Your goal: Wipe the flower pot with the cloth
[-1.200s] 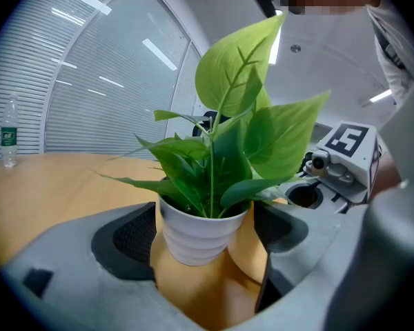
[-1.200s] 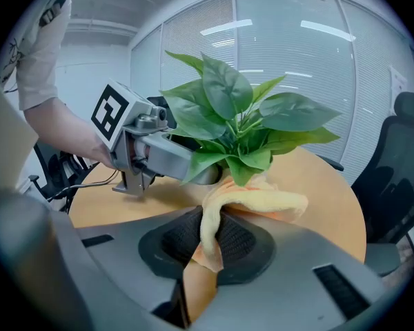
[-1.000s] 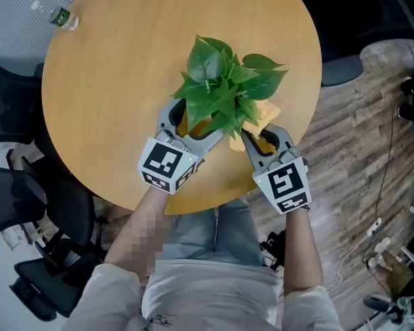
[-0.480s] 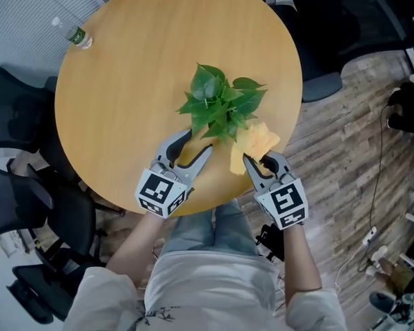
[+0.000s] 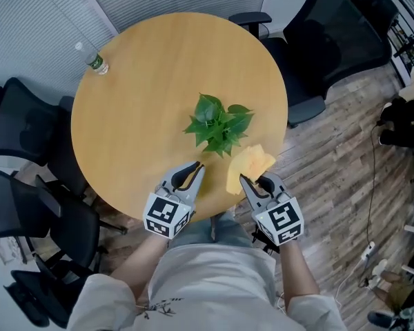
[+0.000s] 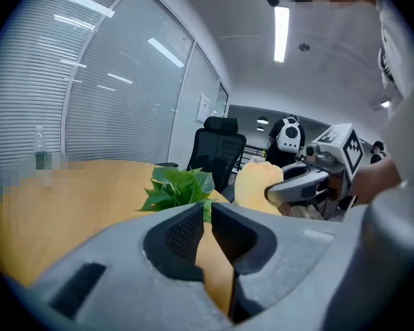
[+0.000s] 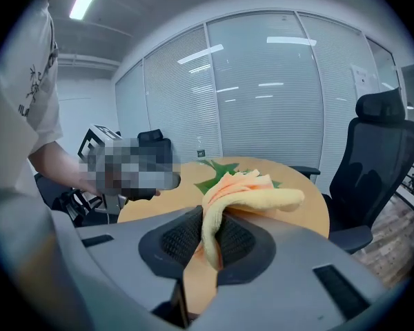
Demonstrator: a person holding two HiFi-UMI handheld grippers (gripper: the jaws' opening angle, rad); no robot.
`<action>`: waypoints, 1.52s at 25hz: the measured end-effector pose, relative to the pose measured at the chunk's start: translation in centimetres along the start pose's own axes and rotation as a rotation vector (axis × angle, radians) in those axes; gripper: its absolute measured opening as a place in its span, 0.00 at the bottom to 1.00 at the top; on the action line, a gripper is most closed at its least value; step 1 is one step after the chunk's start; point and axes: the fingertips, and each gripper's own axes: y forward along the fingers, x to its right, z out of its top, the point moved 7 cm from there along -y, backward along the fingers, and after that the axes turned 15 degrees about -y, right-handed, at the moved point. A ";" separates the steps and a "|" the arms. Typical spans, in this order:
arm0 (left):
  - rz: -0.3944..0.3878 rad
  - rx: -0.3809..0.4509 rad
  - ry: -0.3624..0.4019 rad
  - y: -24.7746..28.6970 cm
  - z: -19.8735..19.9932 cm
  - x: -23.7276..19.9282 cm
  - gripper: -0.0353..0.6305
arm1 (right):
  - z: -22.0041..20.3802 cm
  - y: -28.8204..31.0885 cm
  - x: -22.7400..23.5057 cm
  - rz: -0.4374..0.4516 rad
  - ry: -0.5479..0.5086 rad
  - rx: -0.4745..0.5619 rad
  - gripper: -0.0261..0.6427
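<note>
Hovering over the near edge of the round wooden table point(image 5: 138, 81), both grippers are pointing toward the plant point(image 5: 217, 124) standing near the table's middle. The flower pot itself is staying out of sight: from above the green leaves are covering it completely, in the left gripper view the gripper's own grey body is cutting off everything below the foliage, and in the right gripper view the cloth point(image 5: 247, 167) is masking most of the leaves as well.

The right gripper point(image 5: 243, 178) is clamping the yellow cloth between its jaws, with the bunched fabric flopping forward past the tips and drooping to one side. Seen from the head view, the cloth's far edge is lying just beside the lower leaves, and whether it is touching them is hard to tell.

The left gripper point(image 5: 198, 166) has just been closing; its jaws are now standing all but together with nothing between them, only a sliver of tabletop showing through the slit.

A clear water bottle point(image 5: 93, 59) is standing at the table's far left rim, and it is appearing small and partly smeared in the left gripper view. Black office chairs point(image 5: 331, 40) are ringing the table, several cut off by the picture edges. The person's light shirt point(image 5: 214, 281) is hiding the floor directly below the grippers
</note>
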 end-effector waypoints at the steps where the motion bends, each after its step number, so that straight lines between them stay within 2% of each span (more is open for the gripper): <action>1: 0.001 0.003 0.003 -0.3 0.4 0.4 0.11 | 0.6 -0.3 0.0 -0.006 -0.002 0.006 0.11; 6: -0.002 0.038 0.019 -1.2 2.4 2.0 0.07 | 2.5 -1.4 0.5 -0.029 0.025 0.031 0.11; 15: -0.008 0.077 0.016 -2.4 3.8 3.6 0.07 | 5.1 -2.6 0.4 -0.063 0.025 0.091 0.11; 25: -0.029 0.085 0.039 -2.8 5.1 4.4 0.07 | 6.4 -2.6 -0.4 -0.066 0.063 0.132 0.11; 38: -0.022 0.109 0.022 -3.0 5.5 4.5 0.07 | 6.6 -2.9 -0.6 -0.066 0.069 0.137 0.11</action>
